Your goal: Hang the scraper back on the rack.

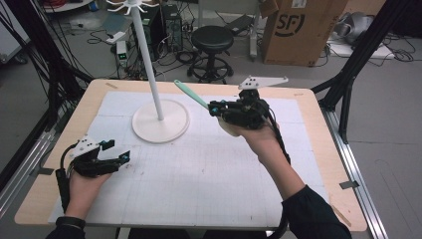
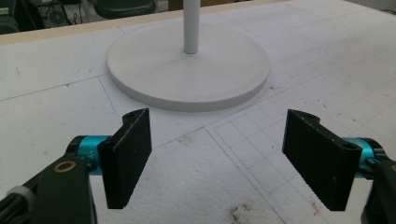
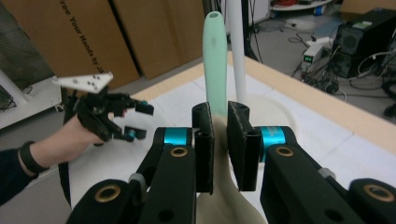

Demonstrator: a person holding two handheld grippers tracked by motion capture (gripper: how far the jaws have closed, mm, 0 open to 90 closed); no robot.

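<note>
The high view looks forward and down over your side of the tabletop [image 1: 308, 149]. Your left tool's [image 2: 217, 158] camera sits low and close, facing the white stand [image 2: 189, 65]. Your right tool's [image 3: 219, 149] camera, raised, shares that stand [image 3: 236, 51] and sees the left tool [image 3: 135, 122].

The right tool [image 3: 220, 140] clamps a mint-green utensil handle [image 3: 215, 60], pointing toward the white stand pole [image 3: 237, 51].
</note>
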